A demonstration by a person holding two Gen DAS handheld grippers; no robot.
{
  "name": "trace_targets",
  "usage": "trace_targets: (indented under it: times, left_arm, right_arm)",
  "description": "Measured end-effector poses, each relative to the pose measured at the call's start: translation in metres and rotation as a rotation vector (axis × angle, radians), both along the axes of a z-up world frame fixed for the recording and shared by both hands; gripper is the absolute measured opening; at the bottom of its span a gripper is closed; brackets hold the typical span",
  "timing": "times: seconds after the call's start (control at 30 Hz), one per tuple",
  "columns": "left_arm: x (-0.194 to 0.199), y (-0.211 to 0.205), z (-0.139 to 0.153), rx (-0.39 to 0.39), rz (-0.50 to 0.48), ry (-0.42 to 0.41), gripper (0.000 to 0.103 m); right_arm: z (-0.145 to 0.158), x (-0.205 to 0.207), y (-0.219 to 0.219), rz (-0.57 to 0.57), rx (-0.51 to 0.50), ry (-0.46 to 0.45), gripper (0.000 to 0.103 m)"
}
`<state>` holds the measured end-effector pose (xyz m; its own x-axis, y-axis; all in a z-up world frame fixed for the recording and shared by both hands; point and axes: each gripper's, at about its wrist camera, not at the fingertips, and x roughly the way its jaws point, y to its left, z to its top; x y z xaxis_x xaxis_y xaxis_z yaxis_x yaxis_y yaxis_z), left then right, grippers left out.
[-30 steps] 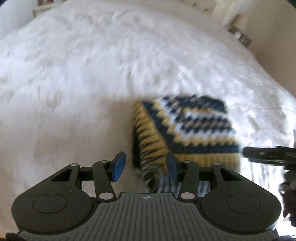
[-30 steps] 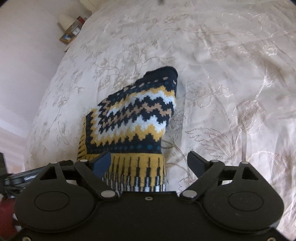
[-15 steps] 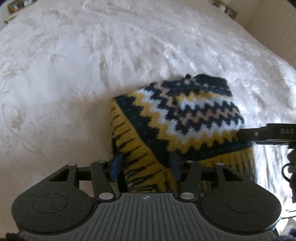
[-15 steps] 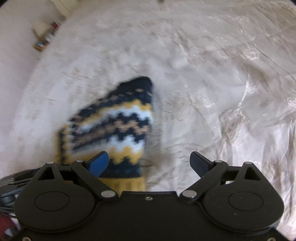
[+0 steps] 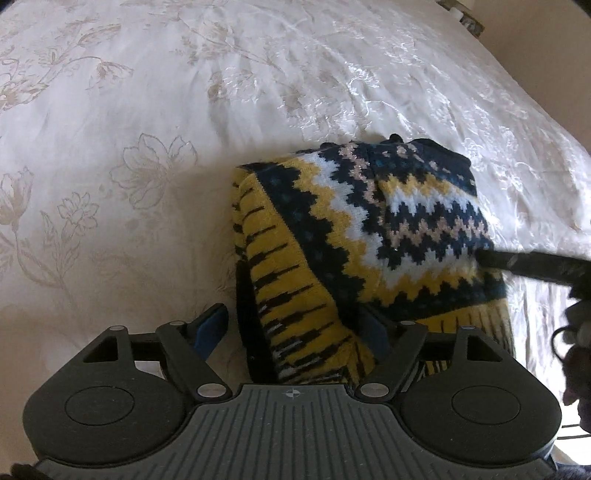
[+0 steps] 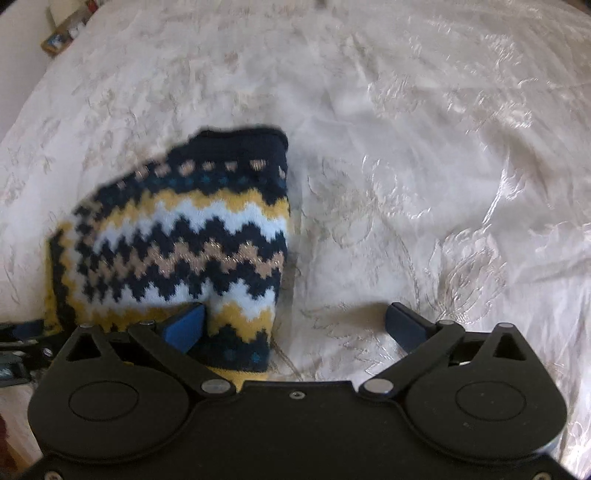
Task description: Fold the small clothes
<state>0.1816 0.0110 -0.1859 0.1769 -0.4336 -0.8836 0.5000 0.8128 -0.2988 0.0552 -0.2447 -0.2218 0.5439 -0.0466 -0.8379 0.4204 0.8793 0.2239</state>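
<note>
A small knitted garment (image 5: 369, 236) with navy, yellow, white and tan zigzag bands lies folded on a white bedspread (image 5: 147, 110). My left gripper (image 5: 291, 328) is open, and the garment's yellow ribbed corner lies between its fingers. In the right wrist view the garment (image 6: 177, 236) is at the left. My right gripper (image 6: 295, 325) is open, its left finger (image 6: 184, 326) resting on the garment's near edge and its right finger over bare bedspread. One right finger shows as a dark bar (image 5: 532, 264) in the left wrist view.
The floral embroidered bedspread (image 6: 424, 166) spreads wide on all sides. Small items sit beyond the bed's far corner (image 6: 61, 35). A wall and another small object (image 5: 471, 24) are at the far right edge of the left wrist view.
My left gripper moved forward, so the garment's corner now lies between its open fingers. My right gripper shifted right and closer, so its left finger now rests on the garment's edge.
</note>
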Motion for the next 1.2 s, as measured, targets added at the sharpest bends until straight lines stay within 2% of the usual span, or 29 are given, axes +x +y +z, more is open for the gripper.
trace_targets:
  times: [0.07,0.13,0.2,0.33,0.5,0.73,0.9,1.0,1.13,1.2]
  left_arm:
    - [0.000,0.001,0.000,-0.003,0.000,0.004,0.077]
    - [0.001,0.000,0.000,-0.003,0.002,0.010,0.077]
    - [0.002,0.000,0.000,0.002,0.004,0.014,0.078]
    - [0.002,-0.002,0.000,0.016,-0.001,0.005,0.083]
    - [0.003,0.000,0.001,0.011,0.010,0.017,0.086]
    - [-0.010,0.003,0.021,0.041,0.019,-0.083,0.087]
    - [-0.025,0.006,0.022,0.094,0.013,-0.111,0.087]
    - [-0.033,0.010,0.016,0.112,0.028,-0.099,0.088]
    - [-0.047,0.014,0.017,0.129,0.043,-0.114,0.088]
    - [-0.053,0.017,0.020,0.131,0.054,-0.114,0.088]
  right_arm:
    - [0.012,-0.005,0.003,-0.020,-0.002,-0.076,0.102]
    - [0.016,0.000,0.006,-0.028,-0.024,-0.086,0.102]
    - [0.012,0.012,0.008,-0.027,-0.029,-0.059,0.102]
    - [-0.005,0.039,0.013,0.001,-0.065,0.052,0.102]
    - [-0.005,0.044,0.007,-0.006,-0.050,0.041,0.102]
    - [0.026,0.005,0.027,0.050,-0.089,-0.111,0.102]
    - [0.021,-0.018,0.042,0.084,-0.134,-0.080,0.102]
    - [0.005,-0.032,0.047,0.085,-0.153,-0.010,0.102]
    - [-0.002,-0.061,0.045,0.028,-0.090,-0.030,0.102]
    - [0.001,-0.070,0.045,0.025,-0.089,-0.043,0.102]
